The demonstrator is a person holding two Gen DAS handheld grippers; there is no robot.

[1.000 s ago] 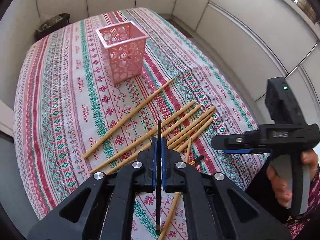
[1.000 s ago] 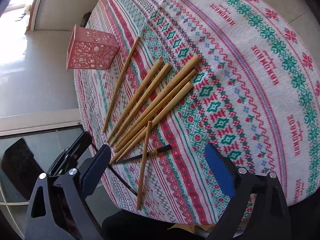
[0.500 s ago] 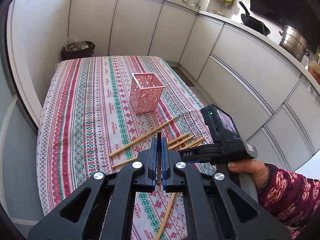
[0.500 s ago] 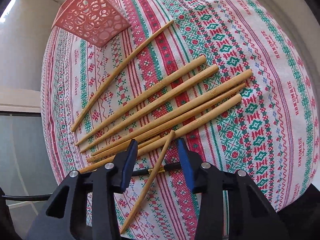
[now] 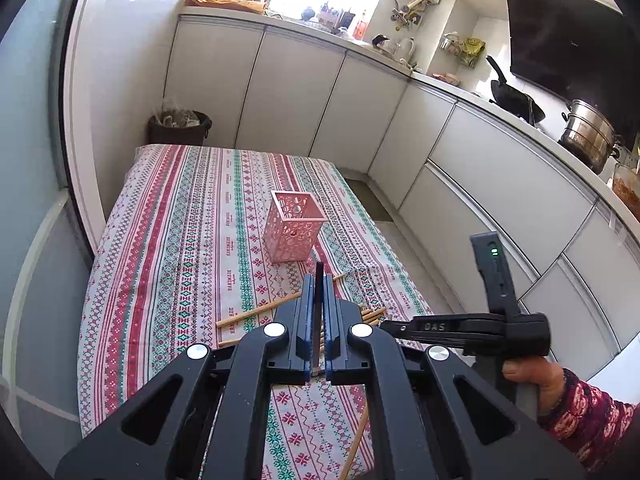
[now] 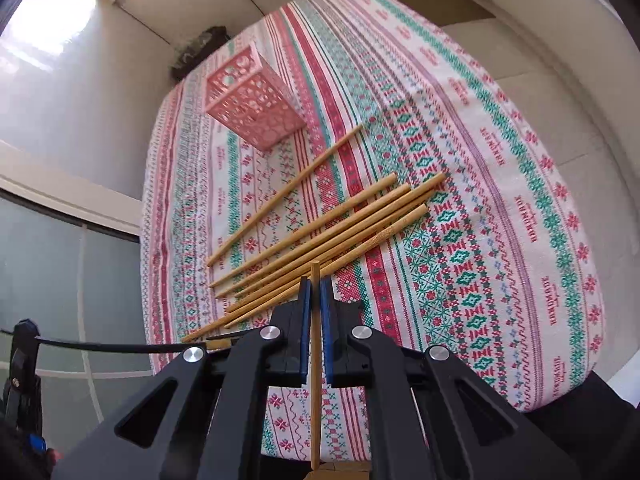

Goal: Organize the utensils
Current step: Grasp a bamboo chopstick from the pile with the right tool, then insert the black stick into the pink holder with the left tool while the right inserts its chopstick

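since a second ago the right gripper [image 6: 315, 304] has gone from wide open above the table to clenched on one bamboo chopstick [image 6: 315, 364], which now runs straight between its blue pads and stands clear of the cloth. the left gripper [image 5: 318, 312] has risen too, so its view takes in the kitchen cabinets [image 5: 472, 184] beyond the table. it is clamped on a thin black chopstick [image 5: 319, 280], whose tip pokes out past the pads.

on the striped tablecloth [image 6: 500, 208], six more bamboo chopsticks [image 6: 328, 224] lie in a loose fan near the near edge. the pink perforated holder [image 6: 252, 100] stands upright and empty farther back and to the left, well apart from both grippers. a hand [image 5: 532, 380] in a patterned sleeve carries the right tool.

with one stick in each gripper, the likely next step is carrying them to the holder and dropping them in tip down.
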